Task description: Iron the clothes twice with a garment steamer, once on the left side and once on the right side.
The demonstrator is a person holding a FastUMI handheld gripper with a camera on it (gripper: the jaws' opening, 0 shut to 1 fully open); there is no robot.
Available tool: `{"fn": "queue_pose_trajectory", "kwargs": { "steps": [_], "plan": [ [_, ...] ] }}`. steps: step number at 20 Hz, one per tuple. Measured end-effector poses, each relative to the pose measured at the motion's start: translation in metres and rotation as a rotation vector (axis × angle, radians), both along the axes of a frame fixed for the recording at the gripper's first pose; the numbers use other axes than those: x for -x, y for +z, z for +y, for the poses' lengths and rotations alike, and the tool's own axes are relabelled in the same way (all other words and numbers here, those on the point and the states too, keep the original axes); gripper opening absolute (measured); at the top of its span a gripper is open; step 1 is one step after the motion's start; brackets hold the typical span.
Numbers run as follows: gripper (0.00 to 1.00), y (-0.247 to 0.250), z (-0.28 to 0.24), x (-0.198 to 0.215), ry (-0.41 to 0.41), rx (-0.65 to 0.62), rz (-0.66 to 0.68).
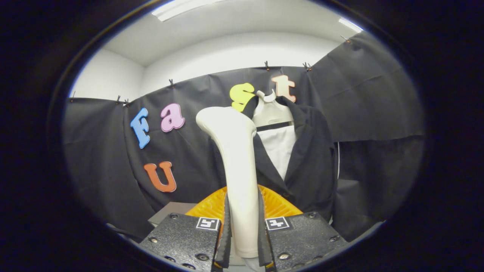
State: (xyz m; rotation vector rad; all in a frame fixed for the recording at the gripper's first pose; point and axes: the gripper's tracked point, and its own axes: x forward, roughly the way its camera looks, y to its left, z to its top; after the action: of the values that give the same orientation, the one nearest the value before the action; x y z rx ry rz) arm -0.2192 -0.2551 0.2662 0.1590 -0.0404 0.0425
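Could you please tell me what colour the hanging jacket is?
The jacket is black, seen in the gripper view.

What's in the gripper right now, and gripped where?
The garment steamer, clamped by the gripper on its lower handle, both fingers pressing its sides.

one garment steamer [236,158], one dark jacket [306,158], one white hanger [270,111], one claw [244,234] clamped on the steamer

A staged recording booth inside a plain room: black cloth [359,105] clipped up as a backdrop, bare white walls [109,75] above, strip lights [177,7] on the ceiling.
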Motion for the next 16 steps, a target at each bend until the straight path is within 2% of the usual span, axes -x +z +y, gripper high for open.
{"fn": "queue_pose_trajectory", "kwargs": {
  "steps": [7, 10, 16],
  "plan": [
    [0.31, 0.006, -0.005, -0.059, -0.073, 0.056, 0.005],
    [0.31, -0.002, 0.001, -0.069, -0.115, 0.120, 0.000],
    [0.31, -0.032, 0.007, -0.087, -0.128, 0.170, 0.051]
  ]
}}
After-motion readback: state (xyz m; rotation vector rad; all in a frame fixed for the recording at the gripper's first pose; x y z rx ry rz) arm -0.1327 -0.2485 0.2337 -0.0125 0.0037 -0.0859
